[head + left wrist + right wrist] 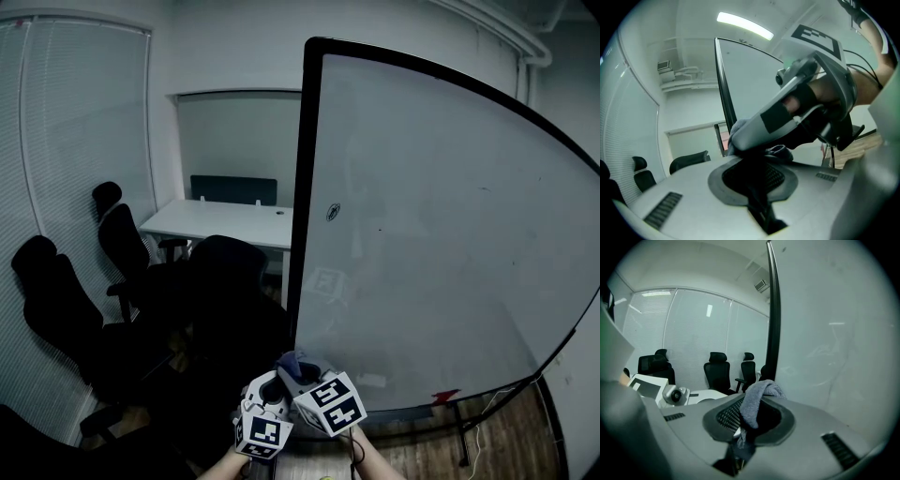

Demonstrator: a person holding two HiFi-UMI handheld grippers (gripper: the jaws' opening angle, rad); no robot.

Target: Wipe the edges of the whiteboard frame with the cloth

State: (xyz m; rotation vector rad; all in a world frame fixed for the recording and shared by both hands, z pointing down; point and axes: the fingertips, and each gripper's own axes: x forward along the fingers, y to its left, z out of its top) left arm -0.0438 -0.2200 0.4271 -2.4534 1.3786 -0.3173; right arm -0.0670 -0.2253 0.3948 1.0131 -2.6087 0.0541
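The cloth point(757, 400) is gripped in the right gripper's point(740, 430) fingers, just beside the whiteboard frame's point(298, 216) lower left corner. The left gripper's point(761, 199) fingers are closed on nothing. Wiping is judged hardly started, with every edge left to do.

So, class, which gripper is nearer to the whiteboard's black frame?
Right. The right gripper, its fingers shut on the cloth, is at the lower end of the frame. The left gripper sits beside it, on the side away from the frame.

Dim, fisheye-warped views; glare from ceiling strip light point(744, 25).
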